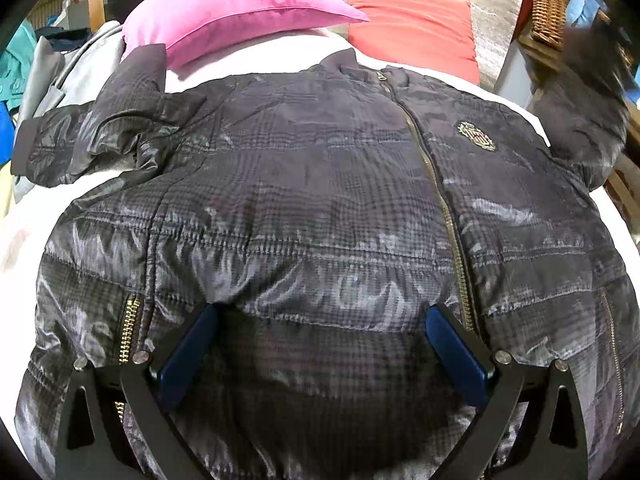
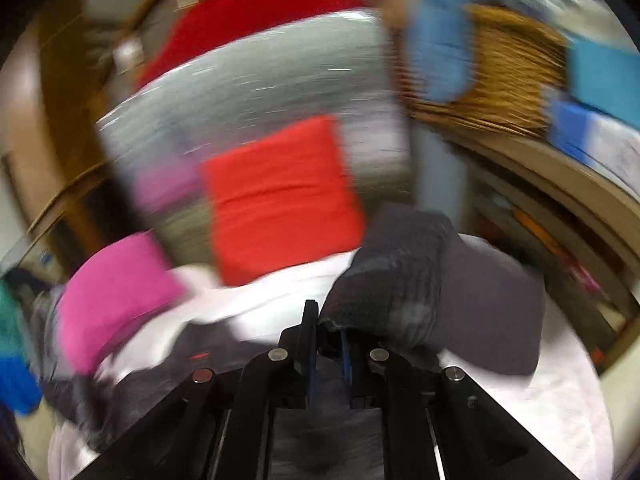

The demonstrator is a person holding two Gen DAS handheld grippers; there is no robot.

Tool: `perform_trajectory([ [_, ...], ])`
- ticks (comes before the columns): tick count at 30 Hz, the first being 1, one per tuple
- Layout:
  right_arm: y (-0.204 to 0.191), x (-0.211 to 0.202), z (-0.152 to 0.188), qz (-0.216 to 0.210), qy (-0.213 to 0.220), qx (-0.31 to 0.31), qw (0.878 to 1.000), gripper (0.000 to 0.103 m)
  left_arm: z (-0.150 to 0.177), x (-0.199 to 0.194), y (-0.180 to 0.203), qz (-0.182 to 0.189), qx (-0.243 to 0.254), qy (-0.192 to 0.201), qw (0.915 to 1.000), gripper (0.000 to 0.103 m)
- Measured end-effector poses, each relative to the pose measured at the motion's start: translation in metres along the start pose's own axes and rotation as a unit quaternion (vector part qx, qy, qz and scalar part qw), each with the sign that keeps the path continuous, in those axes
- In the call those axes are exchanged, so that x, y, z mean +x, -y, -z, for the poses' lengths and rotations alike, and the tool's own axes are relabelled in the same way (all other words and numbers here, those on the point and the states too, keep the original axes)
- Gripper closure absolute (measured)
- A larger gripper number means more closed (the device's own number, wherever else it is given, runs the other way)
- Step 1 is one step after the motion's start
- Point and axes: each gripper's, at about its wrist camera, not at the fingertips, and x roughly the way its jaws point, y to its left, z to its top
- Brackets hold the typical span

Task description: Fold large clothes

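Jacket point(image 1: 320, 184): dark quilted, zipped, face-up on white bed sheet point(image 1: 24, 232). Left sleeve point(image 1: 92, 148) bunched outward beside pink cushion point(image 1: 232, 16). Left gripper point(image 1: 320, 332): fingers spread wide over the lower front, gripping nothing, likely to steady the body. Red cushion point(image 1: 412, 24) behind the collar. Right gripper point(image 2: 326, 344): clamped on the right sleeve point(image 2: 420, 280), raised, apparently for folding inward.

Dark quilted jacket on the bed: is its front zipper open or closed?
Closed. On the dark quilted jacket, the gold front zipper runs joined from collar to near the hem, both panels meeting with no gap.
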Motion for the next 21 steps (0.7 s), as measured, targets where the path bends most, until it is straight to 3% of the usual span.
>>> perform_trajectory([
  [6, -0.118, 0.043, 0.079, -0.069, -0.069, -0.054, 0.994, 0.092, -0.003, -0.004, -0.017, 0.011, -0.05, 0.006, 0.9987, 0.0],
  [11, -0.163, 0.095, 0.166, -0.063, -0.156, -0.102, 0.98, 0.091, -0.006, -0.005, -0.028, 0.032, -0.082, 0.004, 0.9961, 0.0],
  [12, -0.17, 0.105, 0.182, -0.063, -0.177, -0.121, 0.975, 0.086, -0.007, -0.005, -0.029, 0.036, -0.087, 0.003, 0.9956, 0.0],
  [14, -0.172, 0.108, 0.203, -0.07, -0.201, -0.146, 0.966, 0.048, -0.008, -0.005, -0.031, 0.042, -0.094, 0.002, 0.9946, 0.0],
  [15, -0.171, 0.106, 0.207, -0.078, -0.205, -0.152, 0.964, 0.014, -0.008, -0.006, -0.032, 0.044, -0.097, 0.002, 0.9943, 0.0],
  [18, -0.162, 0.089, 0.202, -0.115, -0.193, -0.137, 0.965, 0.012, -0.009, -0.006, -0.033, 0.047, -0.105, 0.002, 0.9934, 0.0],
  [21, -0.136, 0.067, 0.179, -0.154, -0.162, -0.056, 0.973, 0.012, -0.01, -0.006, -0.036, 0.049, -0.115, 0.005, 0.9922, 0.0],
])
